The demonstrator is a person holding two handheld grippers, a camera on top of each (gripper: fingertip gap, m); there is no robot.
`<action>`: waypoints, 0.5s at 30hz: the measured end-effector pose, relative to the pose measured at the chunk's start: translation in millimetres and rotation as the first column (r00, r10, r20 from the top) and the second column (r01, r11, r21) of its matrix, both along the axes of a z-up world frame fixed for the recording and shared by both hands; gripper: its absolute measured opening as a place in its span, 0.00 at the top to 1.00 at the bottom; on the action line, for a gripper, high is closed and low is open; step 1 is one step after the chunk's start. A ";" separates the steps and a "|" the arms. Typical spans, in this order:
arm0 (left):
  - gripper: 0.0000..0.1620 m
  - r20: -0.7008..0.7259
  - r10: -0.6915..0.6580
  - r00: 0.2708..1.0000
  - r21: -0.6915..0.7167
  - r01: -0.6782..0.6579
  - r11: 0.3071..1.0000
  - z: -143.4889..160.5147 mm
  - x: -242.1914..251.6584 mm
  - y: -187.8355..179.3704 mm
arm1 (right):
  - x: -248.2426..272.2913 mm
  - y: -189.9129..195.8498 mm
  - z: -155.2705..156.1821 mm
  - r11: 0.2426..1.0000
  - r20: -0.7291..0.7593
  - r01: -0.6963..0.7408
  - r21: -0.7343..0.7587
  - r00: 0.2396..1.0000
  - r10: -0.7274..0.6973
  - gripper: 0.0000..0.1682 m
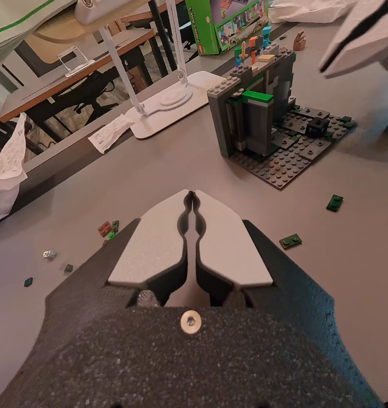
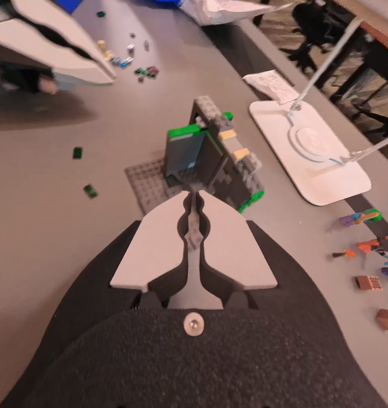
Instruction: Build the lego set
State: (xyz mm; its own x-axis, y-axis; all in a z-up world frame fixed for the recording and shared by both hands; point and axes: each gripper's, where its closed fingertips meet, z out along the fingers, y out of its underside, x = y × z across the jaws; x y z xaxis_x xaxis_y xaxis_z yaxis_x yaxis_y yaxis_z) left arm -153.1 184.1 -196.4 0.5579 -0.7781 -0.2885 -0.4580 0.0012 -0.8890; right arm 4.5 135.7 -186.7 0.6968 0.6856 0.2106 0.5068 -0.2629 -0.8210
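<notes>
The lego build (image 1: 261,123) is a grey wall with a green tile on top, standing on a grey studded baseplate (image 1: 283,170) on the table. My left gripper (image 1: 192,193) is shut and empty, above bare table in front and left of the build. My right gripper (image 2: 194,193) is shut, hovering just over the near side of the build (image 2: 195,154); the baseplate (image 2: 144,181) shows through the gap between its fingers. In the left wrist view it (image 1: 324,70) hangs at the top right. The left gripper (image 2: 110,76) shows at the top left of the right wrist view.
Loose dark green plates (image 1: 334,203) (image 1: 290,241) and small pieces (image 1: 107,228) lie around. Minifigures (image 2: 363,218) and brown pieces (image 2: 368,282) lie at the right. A white lamp base (image 1: 166,110), a green lego box (image 1: 210,28) and paper sheets (image 1: 109,134) sit by the table's far edge.
</notes>
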 end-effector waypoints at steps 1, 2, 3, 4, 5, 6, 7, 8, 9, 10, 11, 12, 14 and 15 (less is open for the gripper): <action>1.00 -0.002 -0.006 1.000 0.001 0.006 1.000 0.0 0.7 -0.6 | 3.5 -12.6 -5.4 0.999 0.020 -0.038 -0.033 0.999 0.038 0.96; 1.00 0.000 -0.014 1.000 0.004 0.014 1.000 0.6 1.6 -1.4 | 8.0 -25.3 -12.3 0.995 0.046 -0.070 -0.069 0.996 0.073 0.95; 1.00 0.001 -0.023 1.000 0.004 0.023 1.000 1.1 2.6 -2.6 | 11.9 -37.7 -19.6 0.989 0.070 -0.104 -0.104 0.991 0.112 0.94; 1.00 0.003 -0.035 0.999 0.003 0.035 0.999 1.3 4.0 -4.0 | 15.1 -49.5 -26.6 0.981 0.089 -0.139 -0.135 0.984 0.152 0.93; 1.00 0.004 -0.051 0.999 0.003 0.051 0.999 1.4 5.5 -5.9 | 18.0 -59.2 -33.3 0.973 0.107 -0.168 -0.162 0.977 0.186 0.92; 1.00 0.003 -0.076 0.997 0.004 0.075 0.997 1.3 7.8 -8.7 | 20.8 -65.9 -39.4 0.965 0.125 -0.187 -0.183 0.969 0.211 0.91; 1.00 0.000 -0.098 0.995 0.004 0.098 0.995 0.9 10.0 -11.2 | 23.1 -69.7 -44.6 0.960 0.140 -0.197 -0.198 0.964 0.226 0.91; 1.00 -0.007 -0.132 0.991 0.002 0.132 0.991 0.1 13.2 -14.9 | 24.0 -72.2 -49.2 0.954 0.148 -0.206 -0.218 0.959 0.241 0.89; 1.00 -0.019 -0.178 0.984 -0.010 0.178 0.984 -1.8 17.1 -20.4 | 23.4 -74.4 -53.3 0.946 0.152 -0.219 -0.241 0.954 0.259 0.88; 1.00 -0.040 -0.235 0.971 -0.035 0.233 0.972 -5.8 21.0 -27.6 | 22.6 -75.5 -56.7 0.938 0.161 -0.229 -0.259 0.948 0.276 0.88; 0.96 -0.066 -0.303 0.951 -0.069 0.298 0.952 -10.5 25.0 -37.1 | 21.8 -75.3 -59.3 0.933 0.175 -0.238 -0.269 0.941 0.291 0.88; 0.95 -0.089 -0.366 0.926 -0.100 0.358 0.928 -14.6 27.4 -46.7 | 20.5 -74.7 -60.7 0.929 0.184 -0.249 -0.276 0.934 0.305 0.89; 0.91 -0.137 -0.453 0.881 -0.139 0.435 0.889 -20.5 28.6 -60.5 | 16.7 -73.9 -61.0 0.919 0.189 -0.270 -0.288 0.924 0.331 0.90; 0.90 -0.167 -0.500 0.850 -0.168 0.475 0.864 -24.9 27.5 -67.9 | 15.0 -73.3 -61.0 0.916 0.197 -0.276 -0.291 0.920 0.340 0.90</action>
